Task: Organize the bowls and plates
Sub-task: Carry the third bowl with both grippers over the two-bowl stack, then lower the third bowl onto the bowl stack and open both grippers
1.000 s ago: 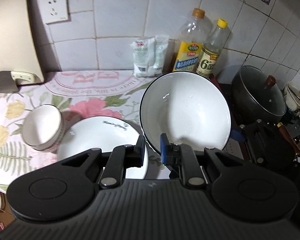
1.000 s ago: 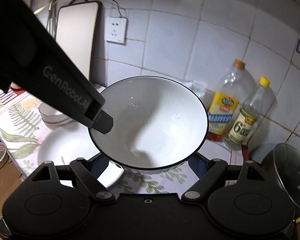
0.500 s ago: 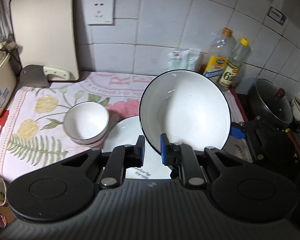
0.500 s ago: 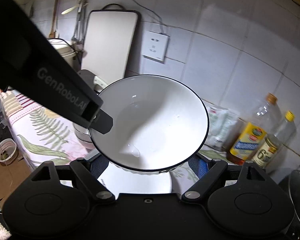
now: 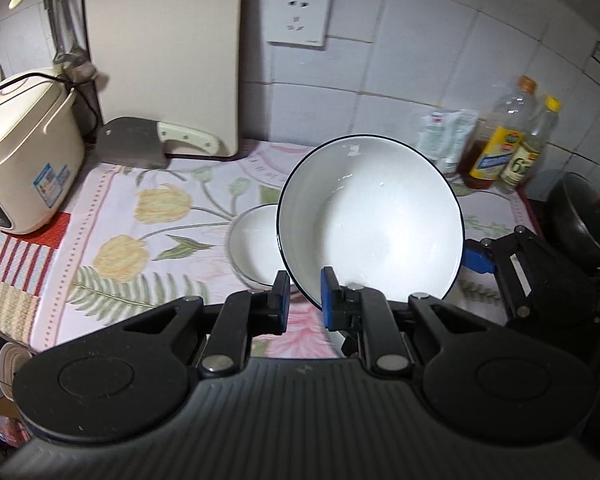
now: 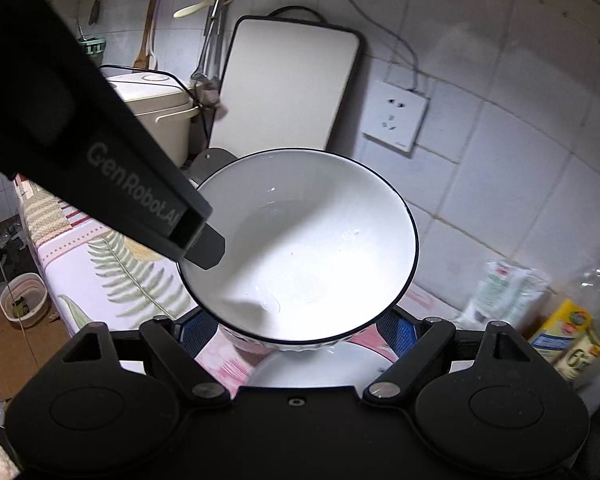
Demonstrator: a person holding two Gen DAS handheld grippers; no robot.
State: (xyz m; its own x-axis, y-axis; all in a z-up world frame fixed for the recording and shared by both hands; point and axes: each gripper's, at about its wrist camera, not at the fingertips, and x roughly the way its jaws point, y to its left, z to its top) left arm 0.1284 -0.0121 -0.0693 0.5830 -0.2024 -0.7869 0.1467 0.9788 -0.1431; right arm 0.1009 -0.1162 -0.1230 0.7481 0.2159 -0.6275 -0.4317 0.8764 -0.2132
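Carrying large bowl (image 5: 370, 220) leftward since before, now over small bowls (image 5: 254, 250), both claws clamped on it.

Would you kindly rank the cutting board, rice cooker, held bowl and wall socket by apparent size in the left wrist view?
1. cutting board
2. held bowl, enlarged by nearness, so its rank is unsure
3. rice cooker, partly cropped
4. wall socket
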